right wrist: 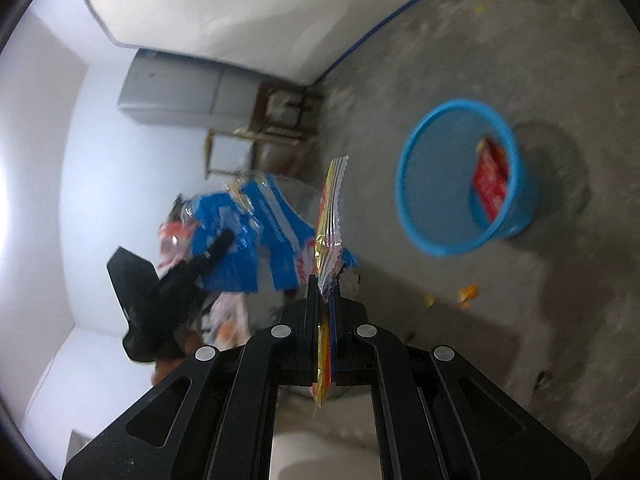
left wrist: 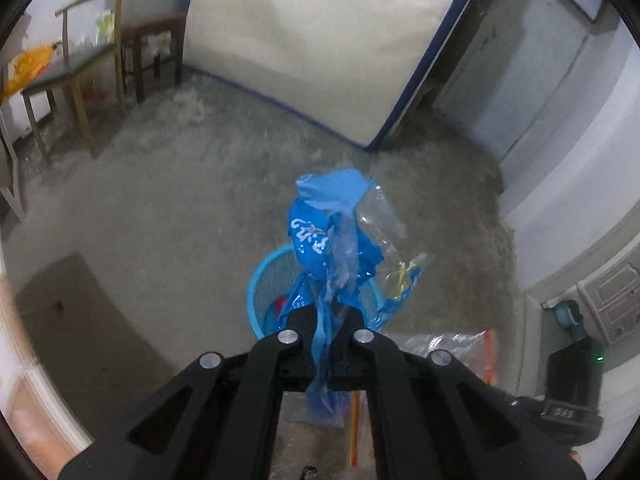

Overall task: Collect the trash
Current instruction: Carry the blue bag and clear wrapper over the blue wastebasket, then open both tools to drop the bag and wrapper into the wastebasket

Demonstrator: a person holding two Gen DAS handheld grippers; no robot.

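My left gripper (left wrist: 327,316) is shut on a crumpled blue plastic wrapper (left wrist: 324,232) with white lettering and a clear flap. It hangs just above a round blue wastebasket (left wrist: 260,292) on the concrete floor, hiding most of the basket. My right gripper (right wrist: 326,292) is shut on a flat yellow and red snack packet (right wrist: 332,200) held edge-on. In the right wrist view the blue wastebasket (right wrist: 424,216) stands on the floor to the right, with a red packet (right wrist: 490,184) inside. The left gripper (right wrist: 192,264) with its blue wrapper (right wrist: 240,248) shows at the left of that view.
A white mattress (left wrist: 312,40) with blue edging leans against the wall. Wooden chairs (left wrist: 80,68) stand at the left, a grey door (left wrist: 520,56) at the right. Small orange scraps (right wrist: 466,294) lie on the floor near the basket. A grey cabinet (right wrist: 176,92) stands by the wall.
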